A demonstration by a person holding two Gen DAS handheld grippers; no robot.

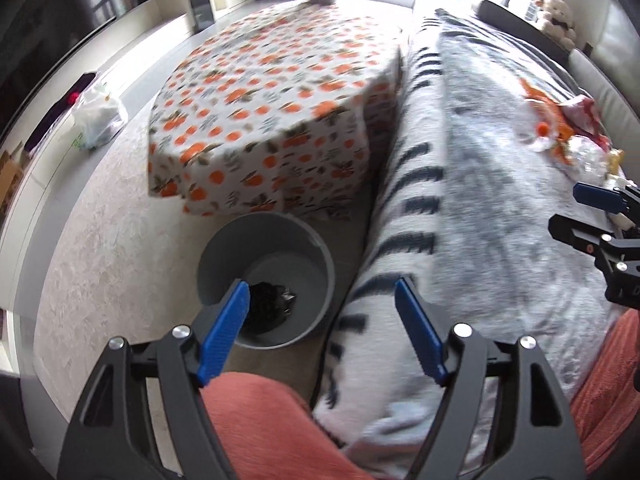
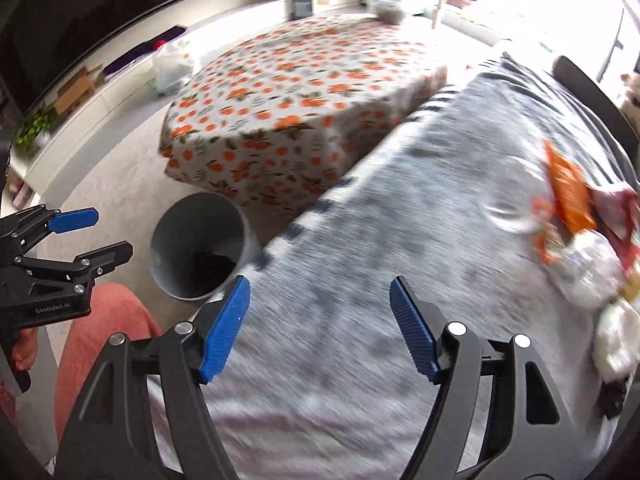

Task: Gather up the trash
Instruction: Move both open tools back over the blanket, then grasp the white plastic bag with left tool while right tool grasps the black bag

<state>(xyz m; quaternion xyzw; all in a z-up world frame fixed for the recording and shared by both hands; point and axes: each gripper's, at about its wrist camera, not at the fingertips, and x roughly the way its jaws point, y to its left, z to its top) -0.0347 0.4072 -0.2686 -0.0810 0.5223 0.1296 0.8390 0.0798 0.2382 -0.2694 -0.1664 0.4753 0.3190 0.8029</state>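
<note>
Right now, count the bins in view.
1. The grey bin stands on the floor between the orange-print table and the striped blanket, with something dark inside. Others may be out of view.

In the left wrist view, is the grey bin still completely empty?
No. The grey bin on the floor already holds a crumpled black piece of trash at its bottom, beside the left gripper.

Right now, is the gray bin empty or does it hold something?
Not empty: the bin stands upright on the floor with dark crumpled trash at its bottom. What the trash is, cannot tell.
</note>
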